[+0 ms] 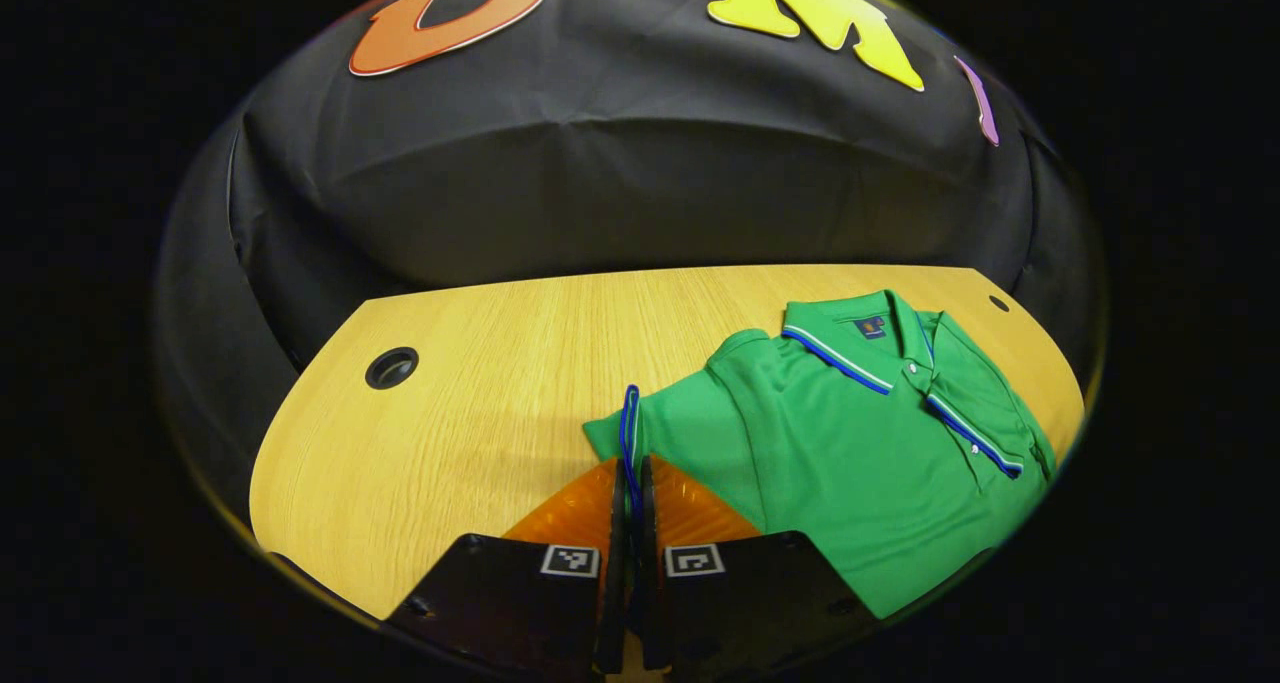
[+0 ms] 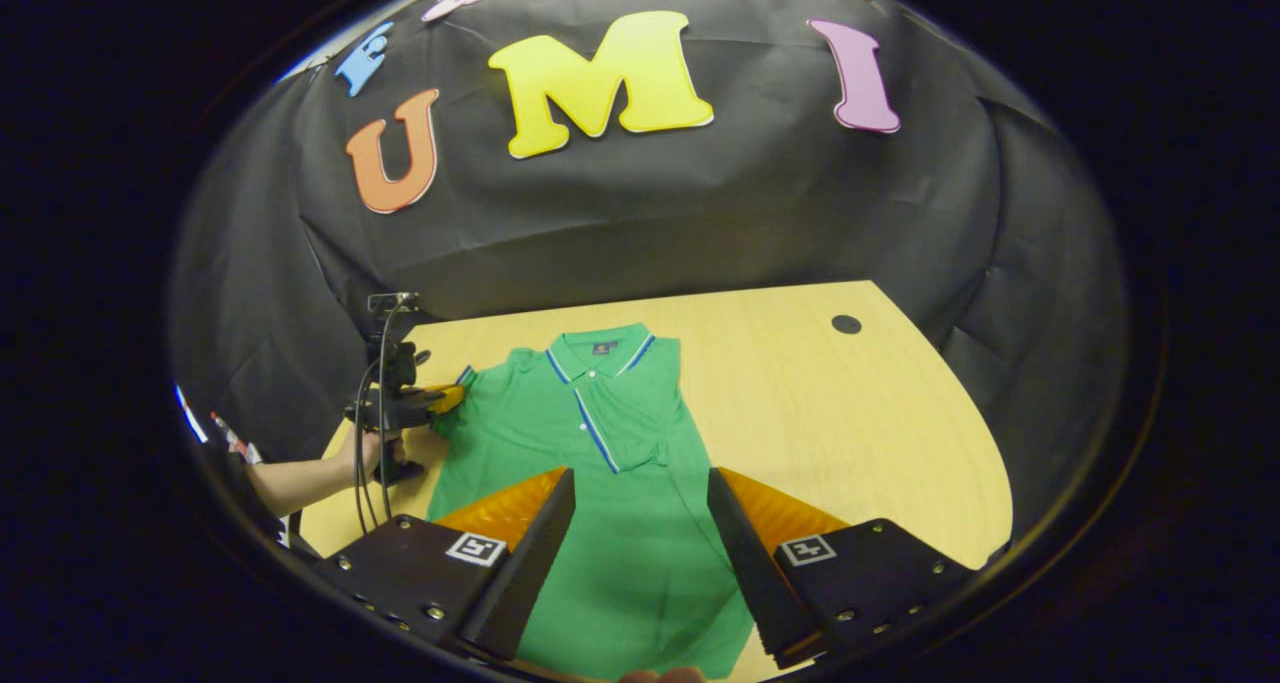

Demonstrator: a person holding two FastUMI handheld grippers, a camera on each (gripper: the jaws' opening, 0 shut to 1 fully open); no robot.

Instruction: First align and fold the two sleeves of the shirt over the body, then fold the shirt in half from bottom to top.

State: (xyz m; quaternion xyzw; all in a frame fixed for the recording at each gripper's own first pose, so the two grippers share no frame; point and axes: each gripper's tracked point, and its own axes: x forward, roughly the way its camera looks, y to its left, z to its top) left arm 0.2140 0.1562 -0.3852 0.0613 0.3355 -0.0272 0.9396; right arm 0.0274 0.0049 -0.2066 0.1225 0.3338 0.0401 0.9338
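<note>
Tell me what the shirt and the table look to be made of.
Shirt: soft knit fabric, probably polyester or cotton, matte green; it drapes and creases, with striped trim on the collar.
Table: wood or wood-look laminate, smooth light surface with straight grain lines.

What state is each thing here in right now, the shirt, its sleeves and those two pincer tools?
Shirt: flat on the table, front up, collar at the far end, not yet folded in half.
Left sleeve: spread out, cuff pinched.
Right sleeve: seems folded in already.
Left gripper: shut on the left sleeve's cuff.
Right gripper: open, over the shirt's lower body.
</note>
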